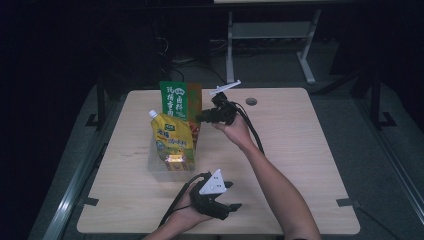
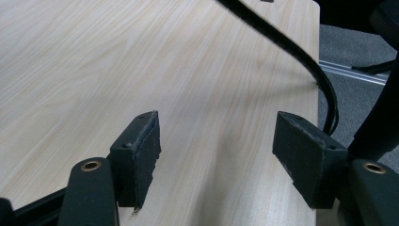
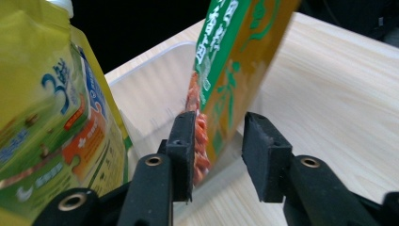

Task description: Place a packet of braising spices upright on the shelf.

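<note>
Green and orange, the tall seasoning packet (image 3: 235,61) is stood on end in the clear plastic bin (image 1: 155,167), leaning behind the yellow spouted sauce pouch (image 1: 172,137), so that both labels are kept upright and readable. The right gripper (image 3: 217,150) is held level at the packet's side; its jaws are parted around the lower edge, one pad (image 3: 186,141) touching the film and the other set apart, so no clamp is made. The left gripper (image 2: 216,150) is rested low over the bare wooden table (image 2: 94,70) near the front edge, jaws spread wide on nothing, judged to be kept out of the way.
</note>
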Action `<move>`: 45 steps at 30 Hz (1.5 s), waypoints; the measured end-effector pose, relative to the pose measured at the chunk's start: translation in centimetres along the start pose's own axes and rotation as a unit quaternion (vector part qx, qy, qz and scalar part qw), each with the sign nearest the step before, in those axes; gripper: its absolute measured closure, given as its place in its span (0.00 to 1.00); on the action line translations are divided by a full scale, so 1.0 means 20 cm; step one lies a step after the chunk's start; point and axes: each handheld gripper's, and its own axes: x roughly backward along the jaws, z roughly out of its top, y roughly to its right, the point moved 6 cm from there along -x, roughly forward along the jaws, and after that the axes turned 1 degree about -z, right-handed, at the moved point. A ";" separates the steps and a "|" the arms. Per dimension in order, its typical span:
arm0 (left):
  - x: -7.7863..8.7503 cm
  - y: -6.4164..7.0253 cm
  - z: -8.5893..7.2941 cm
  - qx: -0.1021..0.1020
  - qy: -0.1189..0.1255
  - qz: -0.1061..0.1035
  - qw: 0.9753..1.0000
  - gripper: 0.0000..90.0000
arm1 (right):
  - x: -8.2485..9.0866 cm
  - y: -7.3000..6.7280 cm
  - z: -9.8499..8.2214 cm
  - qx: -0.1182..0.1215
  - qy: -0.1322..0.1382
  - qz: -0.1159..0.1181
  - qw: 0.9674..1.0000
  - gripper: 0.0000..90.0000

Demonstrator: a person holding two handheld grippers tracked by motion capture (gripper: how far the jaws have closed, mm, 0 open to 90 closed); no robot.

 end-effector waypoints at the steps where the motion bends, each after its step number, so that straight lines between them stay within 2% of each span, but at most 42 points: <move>1: 0.00 0.00 0.00 0.000 0.000 0.001 1.000 0.35 | 0.02 0.00 0.00 0.001 0.000 -0.003 1.000 0.68; 8: 0.00 -0.01 0.00 0.004 -0.002 0.004 1.000 0.33 | 0.14 0.00 -0.05 0.005 0.003 -0.020 1.000 0.63; 12: 0.01 -0.02 0.00 0.000 -0.002 0.007 1.000 0.33 | 0.20 0.00 -0.09 0.005 0.005 -0.023 1.000 0.60; 18: 0.00 -0.02 0.00 0.010 -0.001 0.005 1.000 0.32 | 0.29 0.01 -0.13 -0.004 0.005 -0.024 1.000 0.56; 28: 0.01 -0.03 0.00 0.012 0.000 0.010 1.000 0.31 | 0.45 0.02 -0.22 -0.003 0.012 -0.040 0.999 0.53; 31: 0.01 -0.04 -0.01 0.008 -0.005 0.012 1.000 0.31 | 0.48 0.03 -0.25 -0.010 0.014 -0.043 0.999 0.52; 39: 0.01 -0.05 -0.01 0.014 -0.004 0.013 1.000 0.31 | 0.56 0.04 -0.33 -0.021 0.014 -0.046 0.999 0.49; 45: 0.00 -0.04 -0.01 0.014 -0.001 0.012 1.000 0.30 | 0.62 0.02 -0.37 -0.024 0.015 -0.043 0.999 0.47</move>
